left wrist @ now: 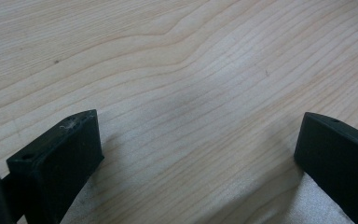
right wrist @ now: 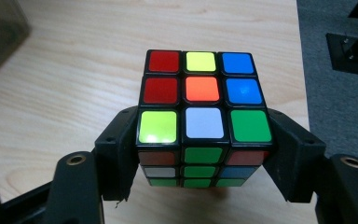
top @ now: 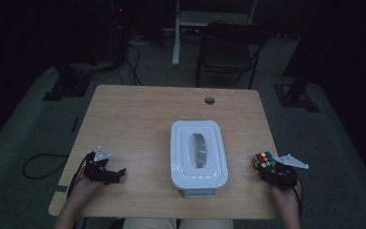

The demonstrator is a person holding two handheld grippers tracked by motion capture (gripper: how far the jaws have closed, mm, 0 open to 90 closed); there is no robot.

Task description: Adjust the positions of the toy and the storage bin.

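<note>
A: High view first: right gripper [top: 270, 168] at about 4 o'clock on the table [top: 138, 119], pinching a puzzle cube [top: 263, 160] near the right edge.

B: Right gripper view agrees: 2 jaws pressed on opposite sides of the cube, 3 rows of coloured squares facing up, orange in the middle. Lifted or resting on the wood, hard to tell.

A: Left gripper [top: 113, 174] at about 8 o'clock, spread wide, nothing between.

B: Left gripper view: bare wood grain between the 2 jaws.

A: White lidded box [top: 198, 153] at 6 o'clock, between both grippers, well apart from the cube.
</note>
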